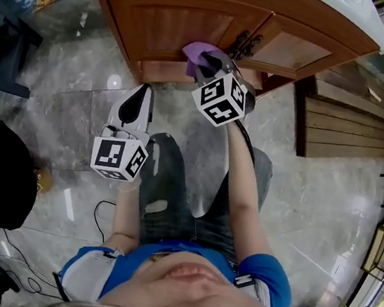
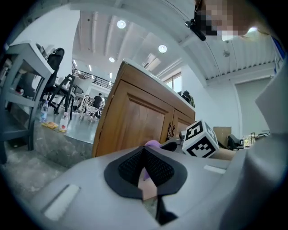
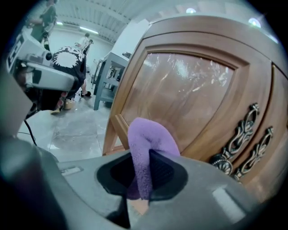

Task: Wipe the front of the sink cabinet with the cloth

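While the person's right arm reached forward, the right gripper (image 1: 208, 61) was closed on a purple cloth (image 1: 196, 49); its jaws were pinched tight on a fold of the fabric, and the rest of the cloth bulged out past the tips in a rounded lump; the cloth stood at the front of the wooden sink cabinet (image 1: 174, 26), low on the door, close to where the two doors met; in the right gripper view the lump sat against the recessed panel of one door, with the dark ornate metal handles (image 3: 243, 130) just to its right; whether the fabric pressed the wood or only hung before it could not be told; the left gripper (image 1: 139, 103) was held lower and to the left, well apart from the cabinet, over the grey marble floor (image 1: 72, 97); its jaws were together with nothing between them, and they pointed toward the cabinet front; the person's legs in grey trousers showed below both grippers in the head view
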